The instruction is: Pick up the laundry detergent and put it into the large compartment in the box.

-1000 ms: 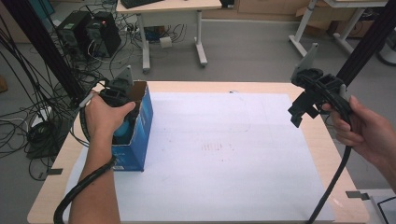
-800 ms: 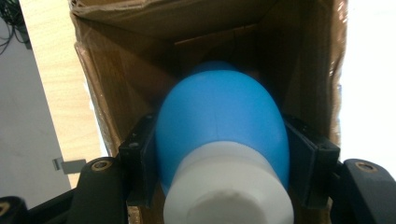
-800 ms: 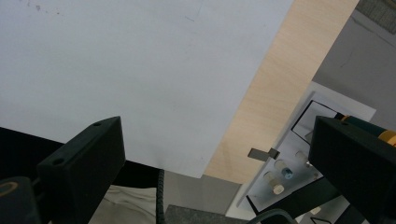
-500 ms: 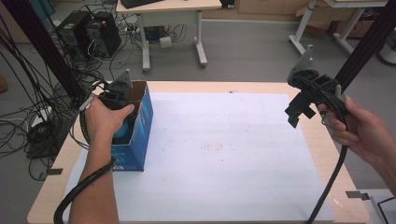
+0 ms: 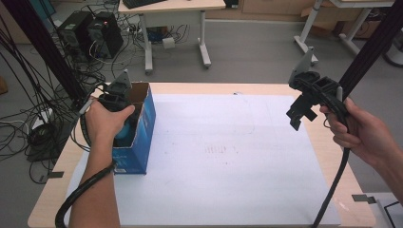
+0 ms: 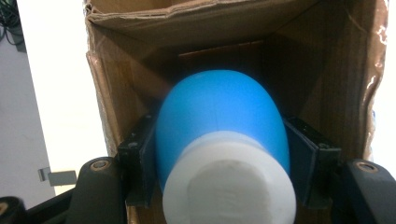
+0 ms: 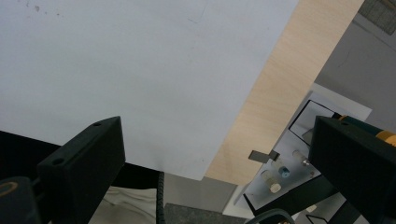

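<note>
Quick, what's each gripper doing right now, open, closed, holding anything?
Left gripper: closed on the blue bottle, inside the cardboard box.
Right gripper: open, holding nothing, above the table.

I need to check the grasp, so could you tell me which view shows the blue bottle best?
The left gripper view: the blue bottle with its white cap sits clamped between both jaws inside the cardboard box. The high view gives a blue sliver behind the left hand.

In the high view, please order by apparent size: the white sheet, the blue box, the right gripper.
1. white sheet
2. blue box
3. right gripper, though it is raised nearer the camera, which inflates it.
</note>
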Action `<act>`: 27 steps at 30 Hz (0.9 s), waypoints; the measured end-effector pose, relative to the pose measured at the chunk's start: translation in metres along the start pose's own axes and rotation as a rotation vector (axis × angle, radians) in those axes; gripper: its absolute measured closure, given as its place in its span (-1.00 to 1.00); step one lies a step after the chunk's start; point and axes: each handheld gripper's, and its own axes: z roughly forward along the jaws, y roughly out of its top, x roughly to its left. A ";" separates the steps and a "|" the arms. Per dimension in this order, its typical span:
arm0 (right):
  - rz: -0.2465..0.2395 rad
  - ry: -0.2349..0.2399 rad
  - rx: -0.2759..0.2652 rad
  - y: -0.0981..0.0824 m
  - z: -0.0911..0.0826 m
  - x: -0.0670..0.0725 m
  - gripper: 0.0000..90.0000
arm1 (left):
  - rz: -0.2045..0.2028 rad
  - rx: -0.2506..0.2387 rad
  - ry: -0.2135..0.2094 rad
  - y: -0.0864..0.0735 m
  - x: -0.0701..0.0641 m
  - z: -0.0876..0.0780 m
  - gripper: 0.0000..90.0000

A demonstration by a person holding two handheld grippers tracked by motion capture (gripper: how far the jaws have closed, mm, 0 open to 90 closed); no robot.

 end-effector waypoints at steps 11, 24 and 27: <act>-0.001 -0.003 0.000 0.000 0.000 0.001 -0.92 | -0.014 -0.003 -0.002 0.000 0.001 0.001 -0.19; -0.002 -0.001 -0.003 -0.003 0.000 -0.001 -0.92 | -0.030 -0.011 -0.027 -0.002 0.004 0.001 -0.36; -0.002 0.002 -0.004 -0.003 0.000 -0.001 -0.92 | -0.041 -0.017 -0.036 -0.004 0.006 0.001 -0.37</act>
